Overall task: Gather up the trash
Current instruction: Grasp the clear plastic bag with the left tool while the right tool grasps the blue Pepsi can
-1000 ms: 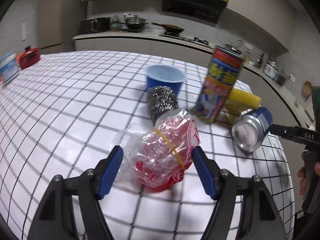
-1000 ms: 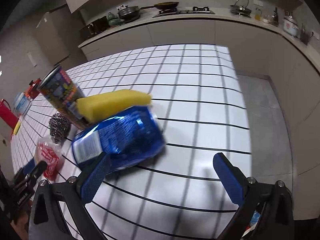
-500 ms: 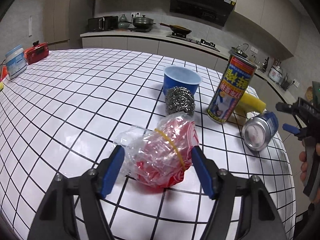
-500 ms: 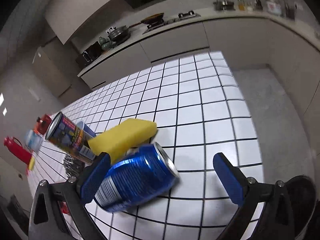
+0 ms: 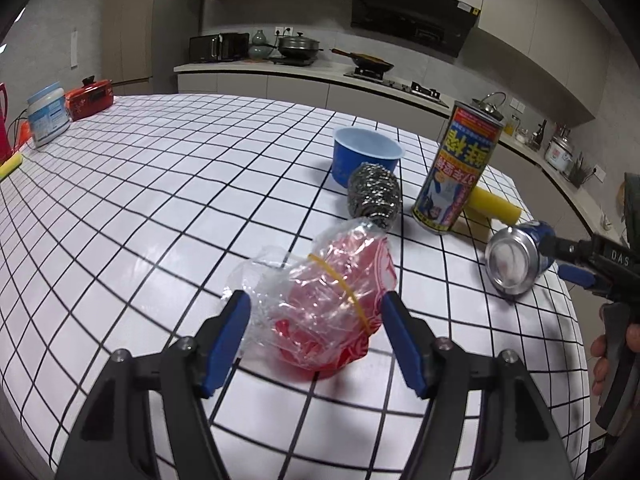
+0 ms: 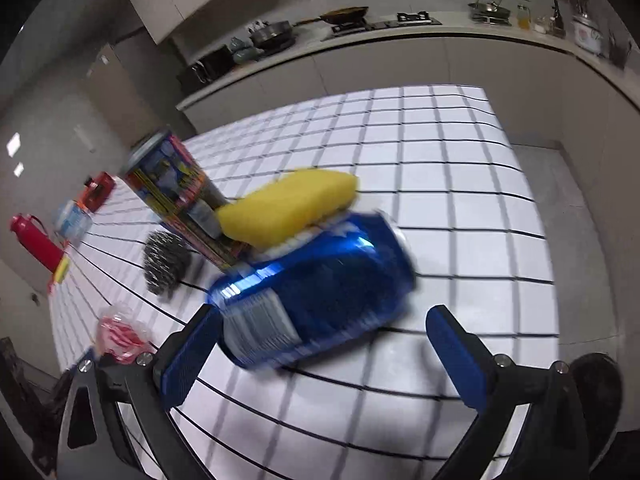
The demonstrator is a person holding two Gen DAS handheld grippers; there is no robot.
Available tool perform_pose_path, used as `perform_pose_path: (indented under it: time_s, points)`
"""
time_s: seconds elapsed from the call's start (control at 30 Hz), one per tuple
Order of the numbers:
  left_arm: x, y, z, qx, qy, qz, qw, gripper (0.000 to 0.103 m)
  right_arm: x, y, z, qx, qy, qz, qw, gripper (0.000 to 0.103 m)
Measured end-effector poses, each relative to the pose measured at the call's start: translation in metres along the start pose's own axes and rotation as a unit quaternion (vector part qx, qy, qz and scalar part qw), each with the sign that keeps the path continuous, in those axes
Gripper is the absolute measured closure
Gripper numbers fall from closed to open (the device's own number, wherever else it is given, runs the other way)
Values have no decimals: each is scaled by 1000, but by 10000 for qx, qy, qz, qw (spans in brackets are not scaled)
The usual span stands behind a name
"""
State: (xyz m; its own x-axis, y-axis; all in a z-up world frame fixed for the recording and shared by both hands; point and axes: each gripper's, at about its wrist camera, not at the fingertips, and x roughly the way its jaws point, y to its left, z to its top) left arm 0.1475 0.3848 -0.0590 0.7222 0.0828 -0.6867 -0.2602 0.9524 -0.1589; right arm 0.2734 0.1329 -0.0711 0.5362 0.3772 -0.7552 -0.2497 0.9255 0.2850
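A crumpled clear plastic bag with red wrapper inside and a yellow rubber band (image 5: 320, 304) lies on the grid-patterned table (image 5: 160, 200). My left gripper (image 5: 316, 344) is open with the bag between its blue pads, not squeezing it. A blue drink can (image 6: 316, 292) lies on its side near the table's right edge; it also shows in the left wrist view (image 5: 516, 260). My right gripper (image 6: 320, 356) is open with the can between its pads; it shows in the left wrist view (image 5: 568, 260) beside the can.
A tall printed spray can (image 5: 456, 172) stands behind, with a yellow sponge (image 6: 288, 208), a steel wool scourer (image 5: 374, 196) and a blue cup (image 5: 364, 156). A white jar (image 5: 46, 120) and a red item (image 5: 90, 96) sit far left. A dark round bin (image 6: 596, 384) is below the table edge.
The right gripper has come closer around the blue can, which now fills more of its view. The left gripper has stayed open around the plastic bag, with the view tilting slightly.
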Motion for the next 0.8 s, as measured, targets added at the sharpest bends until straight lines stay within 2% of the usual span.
perform_pose_path:
  time_s: [0.1,0.23,0.3,0.4,0.53,0.63,0.67,0.8]
  points:
    - [-1,0,-1,-6,-11,6,10000,34,-5,-8,2,507,18,342,9981,0]
    - [1,0,2,37,-8,-31,10000,35,10,-1,9,1090,140,245,9936,0]
    - [3,1,2,60,1,-49,10000,35,20,8,10,1188,170,0,9928,0]
    - [7,7,8,50,22,-116,9999,35,29,14,10,1388,89,-75,9903,0]
    - [12,15,13,55,48,-237,9997,35,32,25,8,767,188,-321,9964,0]
    - [14,15,14,35,36,-293,9996,35,27,18,2,464,284,-308,9980,0]
    - [15,14,15,28,27,-303,9995,35,21,11,-1,427,264,-396,9980,0]
    - [19,7,16,41,23,-356,9994,38,11,-7,-1,606,188,-209,9978,0]
